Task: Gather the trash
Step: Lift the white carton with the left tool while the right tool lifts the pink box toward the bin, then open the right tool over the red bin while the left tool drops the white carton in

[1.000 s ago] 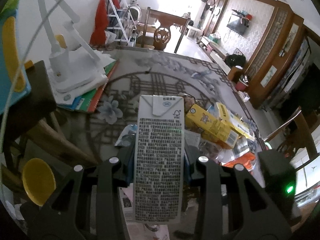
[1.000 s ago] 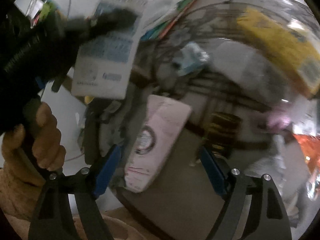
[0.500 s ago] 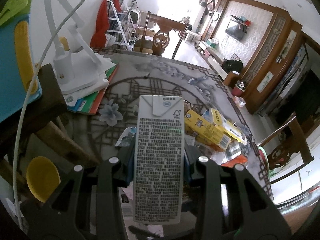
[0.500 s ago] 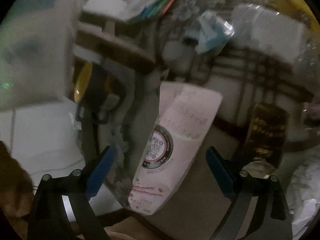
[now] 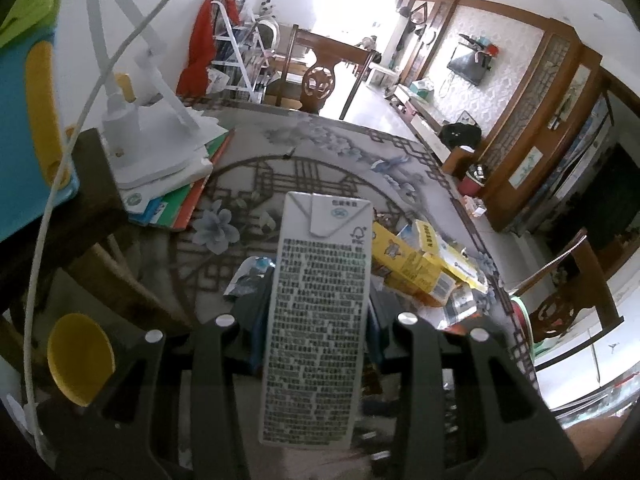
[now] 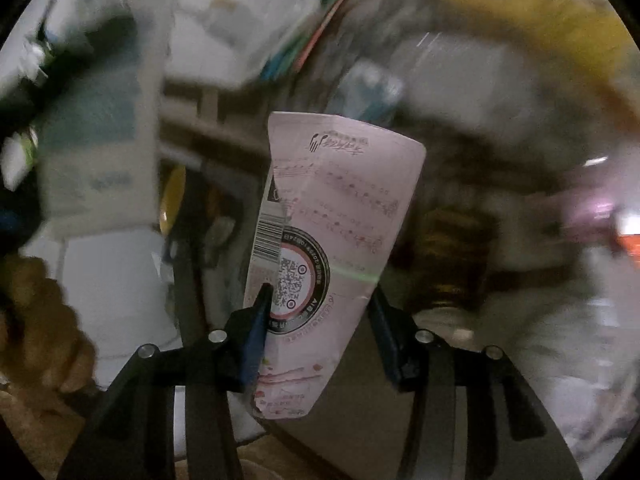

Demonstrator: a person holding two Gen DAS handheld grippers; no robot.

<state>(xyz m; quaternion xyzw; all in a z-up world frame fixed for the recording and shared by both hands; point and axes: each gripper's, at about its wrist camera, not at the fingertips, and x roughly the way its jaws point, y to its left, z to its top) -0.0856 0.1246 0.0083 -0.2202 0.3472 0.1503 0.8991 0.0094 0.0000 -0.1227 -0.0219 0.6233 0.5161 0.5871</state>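
Note:
My left gripper (image 5: 316,312) is shut on a white drink carton (image 5: 320,304) printed with dense black text, held upright above the glass table (image 5: 320,160). In the right wrist view my right gripper (image 6: 320,312) is closing its jaws on a pink carton (image 6: 332,240) with a round QR label. Both blue pads (image 6: 256,320) meet the carton's sides. More trash lies on the table: yellow cartons (image 5: 416,264) and a crumpled blue-white wrapper (image 5: 252,276). The right wrist view is blurred around the carton.
A white lamp base (image 5: 148,152) rests on stacked books (image 5: 176,200) at the table's left. A yellow bowl (image 5: 80,364) sits low on the left. A wooden chair (image 5: 320,80) stands beyond the table. A person's hand (image 6: 40,332) shows at the left of the right wrist view.
The right gripper's jaws, wide apart around the loose pink carton before, have come in against its sides, and that view has shifted. The left gripper keeps its hold on the white carton.

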